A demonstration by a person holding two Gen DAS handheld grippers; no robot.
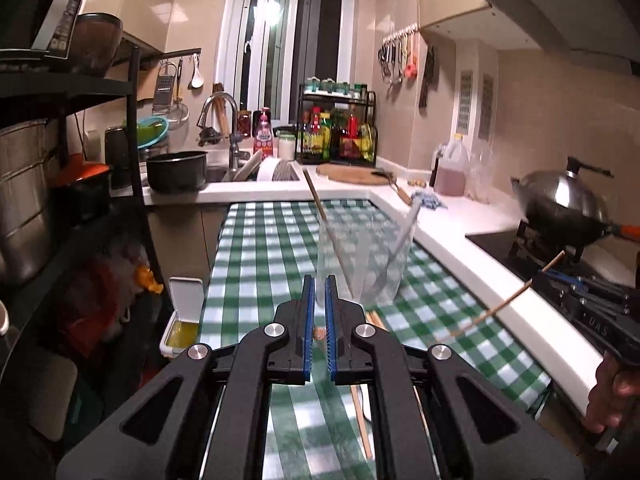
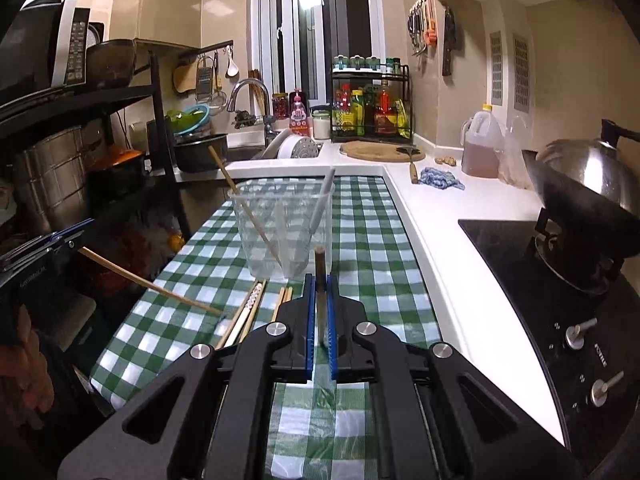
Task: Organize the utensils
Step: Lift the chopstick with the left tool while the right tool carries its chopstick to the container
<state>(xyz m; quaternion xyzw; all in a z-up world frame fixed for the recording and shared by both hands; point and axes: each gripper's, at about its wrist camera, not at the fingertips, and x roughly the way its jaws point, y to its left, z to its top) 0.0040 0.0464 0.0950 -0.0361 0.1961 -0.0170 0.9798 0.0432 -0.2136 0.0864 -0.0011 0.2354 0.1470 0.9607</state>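
Clear cup [image 2: 286,232] w/ one wooden chopstick [image 2: 244,210] & a pale utensil [image 2: 322,204] stands just ahead of right tool [image 2: 319,300], on the checked desk [image 2: 384,240]. More chopsticks [image 2: 250,312] lie flat betw cup & tool, left of it. Right tool clamped on a chopstick (seen end-on). Left tool [image 1: 319,304] clamped on another chopstick [image 2: 152,286], tip angled down toward desk
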